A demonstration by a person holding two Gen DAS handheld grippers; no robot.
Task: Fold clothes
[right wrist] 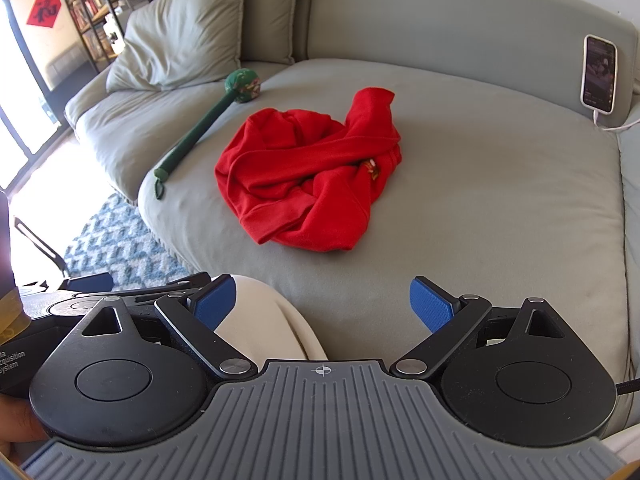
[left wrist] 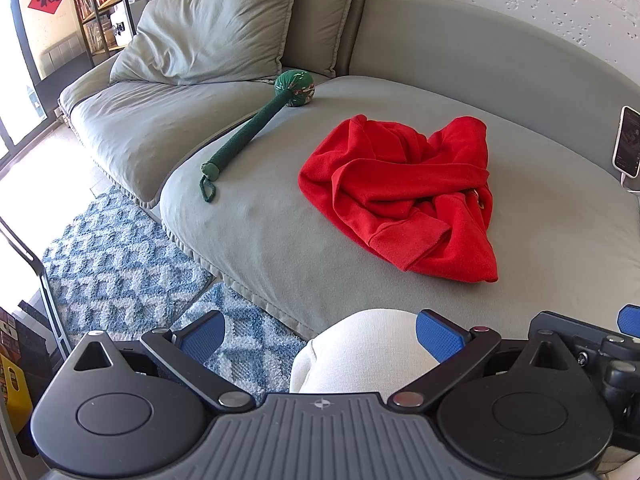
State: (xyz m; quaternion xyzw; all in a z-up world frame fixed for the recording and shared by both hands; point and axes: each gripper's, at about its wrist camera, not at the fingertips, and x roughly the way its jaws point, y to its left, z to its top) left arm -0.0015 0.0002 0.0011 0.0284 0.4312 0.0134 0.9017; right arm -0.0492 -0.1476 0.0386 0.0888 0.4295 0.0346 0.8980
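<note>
Nearest, the left tongs (left wrist: 320, 334) and right tongs (right wrist: 322, 304) gape wide, holding nothing, above a person's pale-trousered knee (left wrist: 360, 348). Beyond, a crumpled red sweatshirt (left wrist: 400, 196) lies mid-cushion on the grey sofa (left wrist: 260, 220), a green fabric mallet (left wrist: 256, 124) toward its left edge, a phone (right wrist: 599, 74) propped at the right corner.

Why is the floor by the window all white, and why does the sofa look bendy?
Left wrist view: sunlight overexposes the floor beside the rug. Right wrist view: same glare at left; the fisheye lens bows the sofa back. The red garment stays sharp.
</note>
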